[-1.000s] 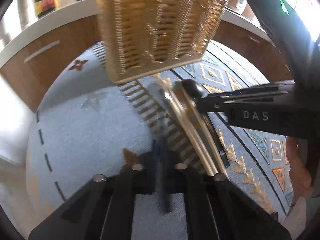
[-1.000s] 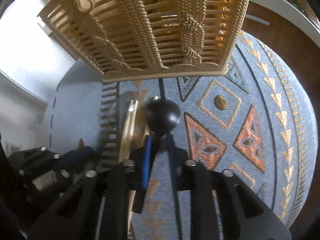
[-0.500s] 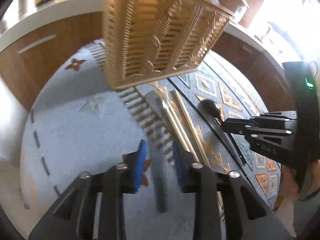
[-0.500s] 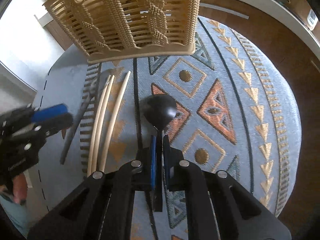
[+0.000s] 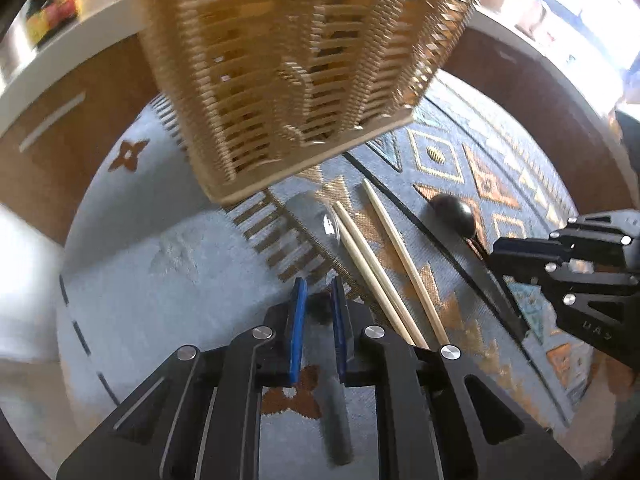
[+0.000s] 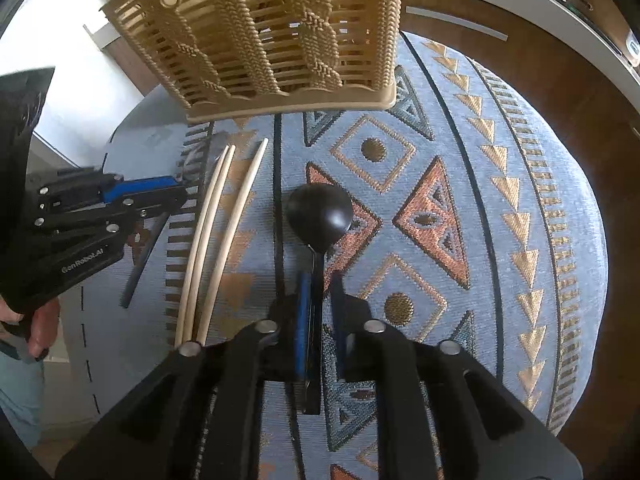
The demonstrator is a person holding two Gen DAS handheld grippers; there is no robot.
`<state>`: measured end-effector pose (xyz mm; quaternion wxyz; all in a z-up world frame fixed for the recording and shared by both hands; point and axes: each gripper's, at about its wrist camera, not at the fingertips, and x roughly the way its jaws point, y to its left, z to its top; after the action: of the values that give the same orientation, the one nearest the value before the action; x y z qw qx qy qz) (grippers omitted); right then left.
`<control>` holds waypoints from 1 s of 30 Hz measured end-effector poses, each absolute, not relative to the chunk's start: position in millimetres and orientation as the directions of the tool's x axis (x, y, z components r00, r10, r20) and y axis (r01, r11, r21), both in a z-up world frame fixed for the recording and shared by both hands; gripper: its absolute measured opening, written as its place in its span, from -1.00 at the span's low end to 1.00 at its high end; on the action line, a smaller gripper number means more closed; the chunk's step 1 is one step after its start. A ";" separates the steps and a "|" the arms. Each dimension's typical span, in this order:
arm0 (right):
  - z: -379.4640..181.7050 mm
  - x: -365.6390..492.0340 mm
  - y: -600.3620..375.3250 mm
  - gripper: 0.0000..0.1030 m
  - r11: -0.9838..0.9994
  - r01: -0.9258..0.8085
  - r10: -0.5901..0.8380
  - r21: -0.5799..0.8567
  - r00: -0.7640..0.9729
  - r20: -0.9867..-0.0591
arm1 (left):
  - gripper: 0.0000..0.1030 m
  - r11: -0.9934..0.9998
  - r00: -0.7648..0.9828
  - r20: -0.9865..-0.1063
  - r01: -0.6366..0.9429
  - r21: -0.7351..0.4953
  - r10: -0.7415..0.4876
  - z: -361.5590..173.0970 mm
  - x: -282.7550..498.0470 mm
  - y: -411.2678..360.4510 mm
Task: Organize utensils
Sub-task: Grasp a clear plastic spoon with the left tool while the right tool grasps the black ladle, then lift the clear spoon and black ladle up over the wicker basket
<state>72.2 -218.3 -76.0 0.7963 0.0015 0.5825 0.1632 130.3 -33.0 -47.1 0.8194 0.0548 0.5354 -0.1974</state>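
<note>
Both grippers sit low over the patterned cloth (image 6: 500,208) in front of the slatted basket (image 6: 260,32): the right gripper (image 6: 320,300) straddles the black ladle (image 6: 320,216), jaws narrowly parted either side of the handle and not clearly clamped, bowl pointing ahead toward the basket, long axis running straight along the fingers. Over on the other side, the left gripper (image 5: 318,300) is slightly open around a grey-handled utensil (image 5: 336,416), shaft aimed basketward, with three chopsticks (image 5: 384,256) lying just beside it, parallel.
</note>
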 end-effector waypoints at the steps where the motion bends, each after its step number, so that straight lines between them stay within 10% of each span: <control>1: -75.2 71.8 -220.1 -0.55 0.947 -0.259 0.262 0.192 0.271 -0.926 | -0.80 0.919 0.358 -0.893 0.370 -0.133 -0.273 -46.1 126.9 -28.2; 18: -69.3 126.2 -173.4 -0.42 0.953 -0.285 0.160 0.106 0.175 -0.971 | -0.76 0.928 0.289 -0.933 0.358 -0.103 -0.215 -38.0 133.2 20.6; 30: -63.3 122.0 -160.4 -0.90 0.932 -0.321 0.244 0.169 0.210 -0.947 | -0.81 0.901 0.323 -0.914 0.423 -0.091 -0.244 -42.7 136.0 -4.0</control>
<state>122.0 -160.4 -63.3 0.7772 -0.0319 0.6017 0.1816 136.0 -4.0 -42.7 0.8091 0.0823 0.5441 -0.2061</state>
